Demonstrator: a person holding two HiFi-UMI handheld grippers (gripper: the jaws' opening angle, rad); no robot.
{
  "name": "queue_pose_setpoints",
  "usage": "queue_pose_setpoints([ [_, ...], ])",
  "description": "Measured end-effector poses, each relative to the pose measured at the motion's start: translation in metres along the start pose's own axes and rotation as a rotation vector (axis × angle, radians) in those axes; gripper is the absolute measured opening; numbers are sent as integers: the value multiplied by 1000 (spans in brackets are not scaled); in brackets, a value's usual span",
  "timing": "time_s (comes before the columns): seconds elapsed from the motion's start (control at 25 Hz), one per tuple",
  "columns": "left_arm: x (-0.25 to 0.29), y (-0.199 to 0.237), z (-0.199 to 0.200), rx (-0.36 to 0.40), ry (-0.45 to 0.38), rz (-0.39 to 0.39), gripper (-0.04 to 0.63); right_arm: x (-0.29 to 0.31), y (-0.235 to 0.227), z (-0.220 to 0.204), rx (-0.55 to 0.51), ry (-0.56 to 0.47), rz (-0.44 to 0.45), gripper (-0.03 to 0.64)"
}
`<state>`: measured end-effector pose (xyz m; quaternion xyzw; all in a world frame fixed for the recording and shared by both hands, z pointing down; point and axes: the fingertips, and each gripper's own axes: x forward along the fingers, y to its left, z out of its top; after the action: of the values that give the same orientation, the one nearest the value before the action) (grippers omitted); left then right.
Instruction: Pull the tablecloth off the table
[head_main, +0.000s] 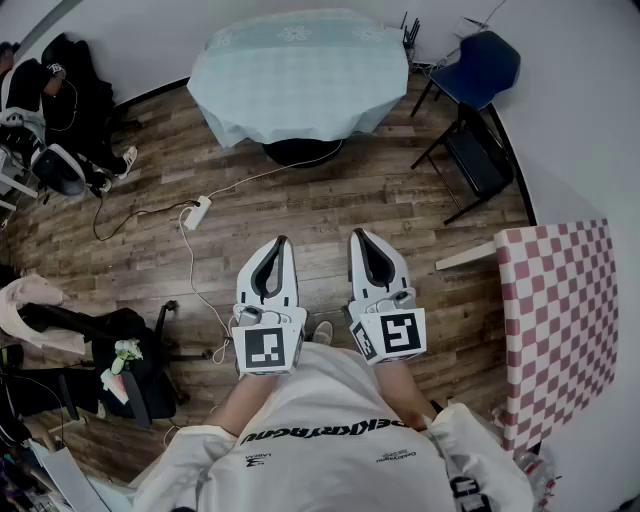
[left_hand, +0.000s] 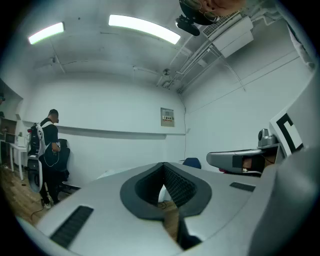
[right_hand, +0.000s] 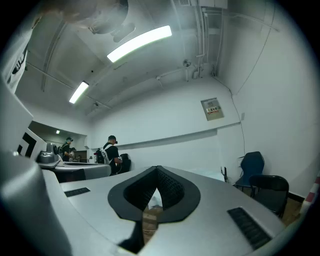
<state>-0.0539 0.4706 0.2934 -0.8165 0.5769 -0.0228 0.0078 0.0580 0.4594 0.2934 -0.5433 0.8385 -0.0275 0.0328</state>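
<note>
A pale blue tablecloth (head_main: 300, 72) covers a table at the far end of the room, well ahead of both grippers. My left gripper (head_main: 283, 240) and right gripper (head_main: 356, 233) are held side by side at chest height over the wooden floor, both pointing level toward the table. Each is shut with nothing between its pads. In the left gripper view the jaw tips (left_hand: 163, 165) meet, with a sliver of the pale cloth showing behind them. The right gripper (right_hand: 157, 169) looks the same in its own view.
A blue chair (head_main: 484, 66) and a black chair (head_main: 478, 160) stand right of the table. A table with a red checked cloth (head_main: 560, 320) is at my right. A power strip (head_main: 196, 212) and cables lie on the floor. Black chairs and bags (head_main: 60, 120) line the left.
</note>
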Motion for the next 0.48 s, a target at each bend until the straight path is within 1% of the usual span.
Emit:
queue_pose_setpoints([
  [0.16, -1, 3, -6, 15, 5, 21, 15, -3, -4, 1, 15, -4, 9, 35],
  [0.36, -1, 1, -14, -20, 22, -7, 15, 2, -3, -3, 24, 6, 26, 35],
  [0.48, -1, 9, -21, 4, 34, -4, 15, 6, -2, -8, 31, 12, 31, 35],
])
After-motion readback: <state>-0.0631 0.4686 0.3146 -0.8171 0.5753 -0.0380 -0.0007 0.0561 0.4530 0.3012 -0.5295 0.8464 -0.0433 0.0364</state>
